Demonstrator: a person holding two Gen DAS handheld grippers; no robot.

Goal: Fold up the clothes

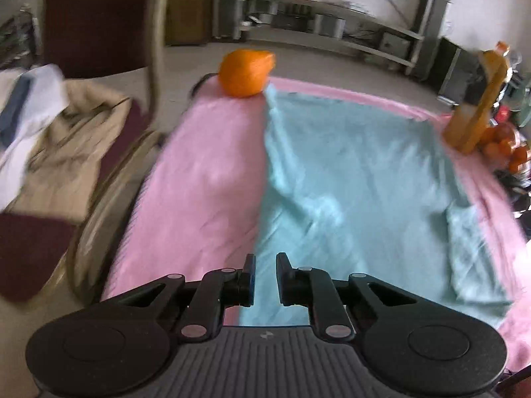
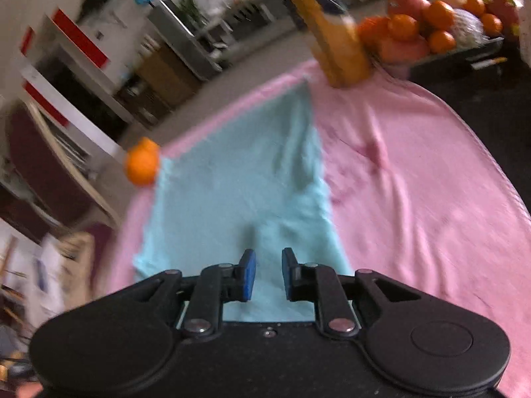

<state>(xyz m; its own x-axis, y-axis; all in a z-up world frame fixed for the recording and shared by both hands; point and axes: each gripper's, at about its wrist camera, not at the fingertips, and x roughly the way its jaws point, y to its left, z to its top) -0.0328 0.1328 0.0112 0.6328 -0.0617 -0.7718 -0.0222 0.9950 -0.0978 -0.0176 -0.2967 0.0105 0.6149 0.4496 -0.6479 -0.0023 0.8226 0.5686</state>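
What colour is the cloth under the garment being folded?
Pink cloth, clearest in the right wrist view, beneath the light blue garment.

A light teal garment [image 1: 348,172] lies spread flat on the pink cloth [image 1: 199,172] that covers the worktop, with soft wrinkles across it. Its far corners reach close to the cloth's far edge, and one side shows a doubled-over flap. The near edge runs out of sight in both views.

Left gripper [image 1: 265,280] fingers parted, right gripper [image 2: 268,275] fingers parted, empty
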